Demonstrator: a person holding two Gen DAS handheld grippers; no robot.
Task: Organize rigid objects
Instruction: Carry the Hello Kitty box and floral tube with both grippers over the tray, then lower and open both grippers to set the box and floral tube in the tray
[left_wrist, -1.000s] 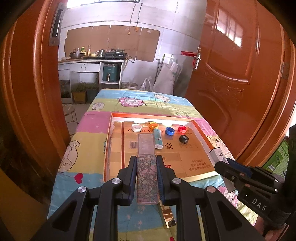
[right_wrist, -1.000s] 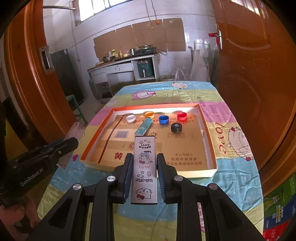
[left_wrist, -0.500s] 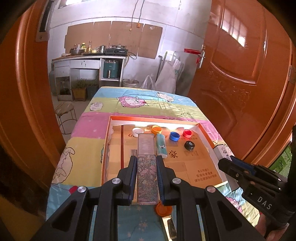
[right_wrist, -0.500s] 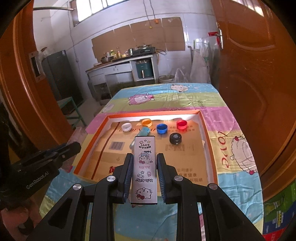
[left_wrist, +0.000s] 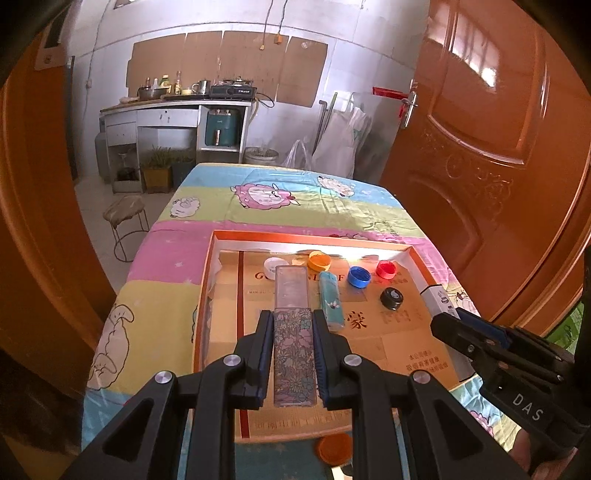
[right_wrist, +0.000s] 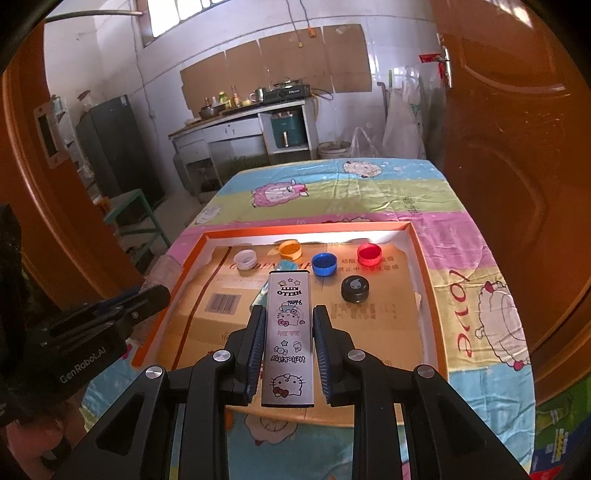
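— What have my two tools got?

— My left tool (left_wrist: 293, 354) is clamped on a floral-patterned flat case (left_wrist: 294, 354) with a clear end section, both fingers pressed to its long sides. My right tool (right_wrist: 289, 343) is closed the same way on a white Hello Kitty case (right_wrist: 289, 334), which runs lengthwise between the fingers and sticks out past them.

— Where are they over the counter (right_wrist: 332, 195)?

— Both hang above the near part of the orange-rimmed tray (right_wrist: 417, 243). Ahead of the right tool, a white cap (right_wrist: 245, 258), an orange cap (right_wrist: 290, 249), a blue cap (right_wrist: 324, 264) and a red cap (right_wrist: 369, 254) line the far side of the tray, with a black cap (right_wrist: 355, 289) nearer and just right of the case tip. From the left tool, a teal lighter (left_wrist: 330, 301) lies just right of the floral case. An orange disc (left_wrist: 334, 448) sits on the cloth below that tool, outside the tray.
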